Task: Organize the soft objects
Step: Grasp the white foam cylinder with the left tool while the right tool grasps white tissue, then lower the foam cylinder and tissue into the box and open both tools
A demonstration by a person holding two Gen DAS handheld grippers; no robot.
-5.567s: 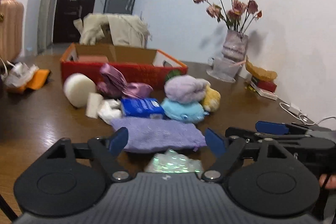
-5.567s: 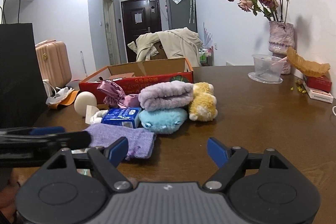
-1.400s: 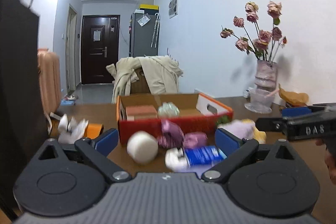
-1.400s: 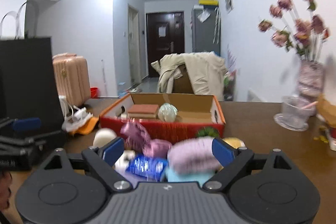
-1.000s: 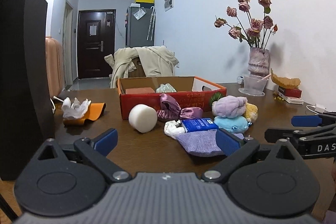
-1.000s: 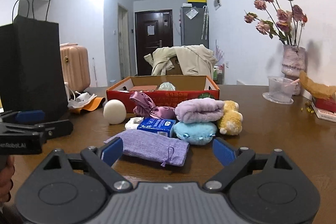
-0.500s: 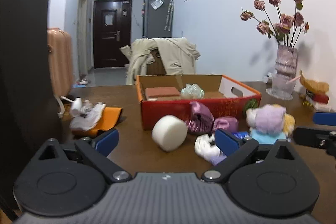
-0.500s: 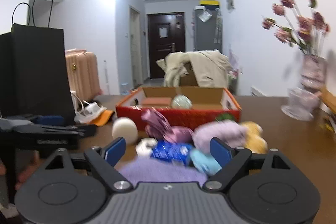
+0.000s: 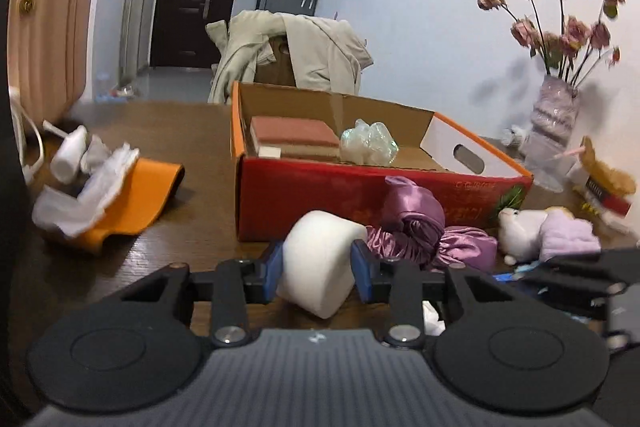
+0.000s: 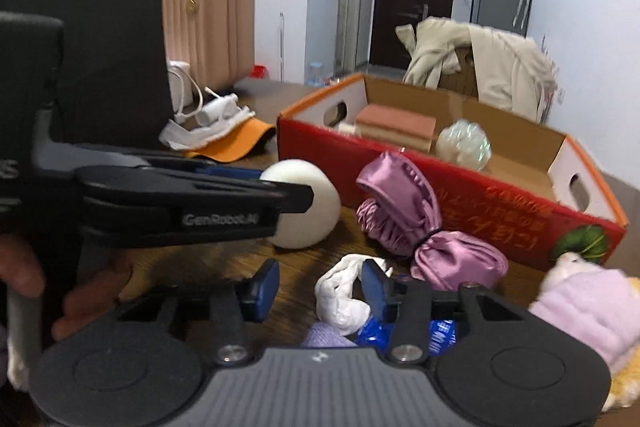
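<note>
My left gripper (image 9: 318,269) has its jaws closing, and both blue pads touch the sides of a white foam roll (image 9: 320,251) on the brown table. In the right wrist view, my right gripper (image 10: 320,289) is also closing, around a crumpled white cloth (image 10: 342,293). The cloth touches the right pad, with a gap at the left one. Beside them lie a purple satin pouch (image 10: 404,219), a blue pack (image 10: 438,331), a lilac plush (image 10: 580,307) and a lilac knit pouch (image 10: 324,341). Behind stands the red cardboard box (image 9: 360,195), holding a pink sponge block (image 9: 292,135) and a shiny ball (image 9: 370,145).
An orange cap with white tissues (image 9: 132,195) lies at the left of the table. A vase of dried flowers (image 9: 554,123) stands at the far right. A black paper bag (image 10: 108,27) rises at the left. A coat-covered chair (image 9: 296,55) is behind the box.
Both grippers have come forward and down to the pile and their jaws have narrowed. The left now flanks the foam roll and the right has the white cloth between its fingers.
</note>
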